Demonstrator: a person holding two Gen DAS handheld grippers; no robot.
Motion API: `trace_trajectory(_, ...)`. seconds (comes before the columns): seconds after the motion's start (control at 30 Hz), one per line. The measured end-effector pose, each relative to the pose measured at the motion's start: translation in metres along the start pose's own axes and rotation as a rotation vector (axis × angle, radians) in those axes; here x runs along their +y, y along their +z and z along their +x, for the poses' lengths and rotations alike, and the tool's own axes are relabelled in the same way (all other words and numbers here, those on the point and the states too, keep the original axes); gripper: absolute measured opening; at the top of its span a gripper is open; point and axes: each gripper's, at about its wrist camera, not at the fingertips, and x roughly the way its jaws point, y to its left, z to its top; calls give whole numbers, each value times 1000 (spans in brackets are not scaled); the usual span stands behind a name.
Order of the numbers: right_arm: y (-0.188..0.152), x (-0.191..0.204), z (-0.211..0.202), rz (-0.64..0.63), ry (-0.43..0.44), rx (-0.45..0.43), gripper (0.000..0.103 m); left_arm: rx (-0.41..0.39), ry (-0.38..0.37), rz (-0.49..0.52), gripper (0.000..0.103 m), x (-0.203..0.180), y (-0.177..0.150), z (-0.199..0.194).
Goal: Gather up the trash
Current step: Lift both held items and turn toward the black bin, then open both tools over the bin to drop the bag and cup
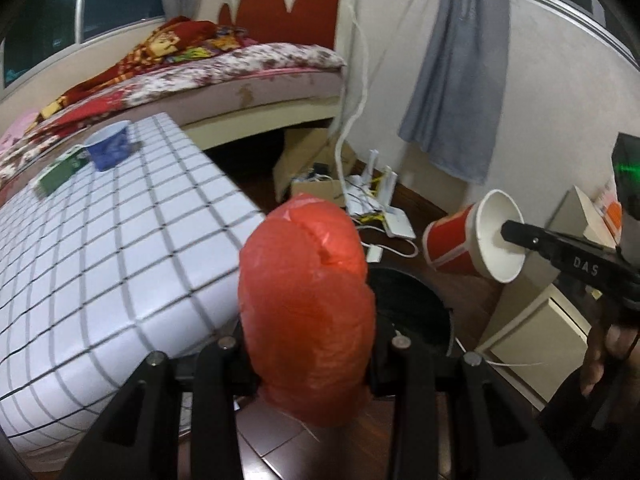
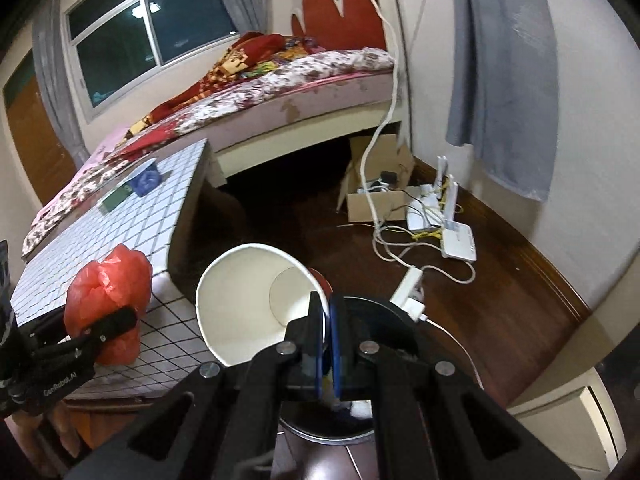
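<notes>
My left gripper is shut on a crumpled red plastic bag, held upright at the edge of the tiled table. The bag also shows in the right wrist view, with the left gripper clamped on it. My right gripper is shut on the rim of a red-and-white paper cup, tilted on its side above a round black bin. In the left wrist view the cup hangs from the right gripper above the bin.
A blue cup and a green box sit on the far part of the table. A bed stands behind. A cardboard box, white routers and cables lie on the wooden floor. A white cabinet stands at right.
</notes>
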Motion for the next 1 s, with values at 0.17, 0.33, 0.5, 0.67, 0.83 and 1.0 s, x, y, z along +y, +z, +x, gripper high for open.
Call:
trace_trajectory(0.17, -6, -20, -1, 17, -22, 19, 3, 39, -46, 31, 38, -25, -2, 18)
trace_trajectory(0.33, -13, -35, 4, 27, -25, 51, 3, 81, -92, 33, 38, -40, -5, 34)
trace_trajectory(0.5, -19, -45, 15, 24, -25, 88, 3, 143, -116, 31, 38, -49, -9, 61)
trace_trajectory(0.67, -22, -57, 37, 30, -22, 140, 3, 192, -127, 53, 38, -60, -10, 87)
trace_trajectory(0.83, -27, -61, 63, 22, -10, 199, 3, 239, -146, 37, 38, -63, -12, 111)
trace_trajectory(1.0, -33, -65, 92, 25, 11, 262, 3, 283, -163, -1, 39, -56, -18, 131)
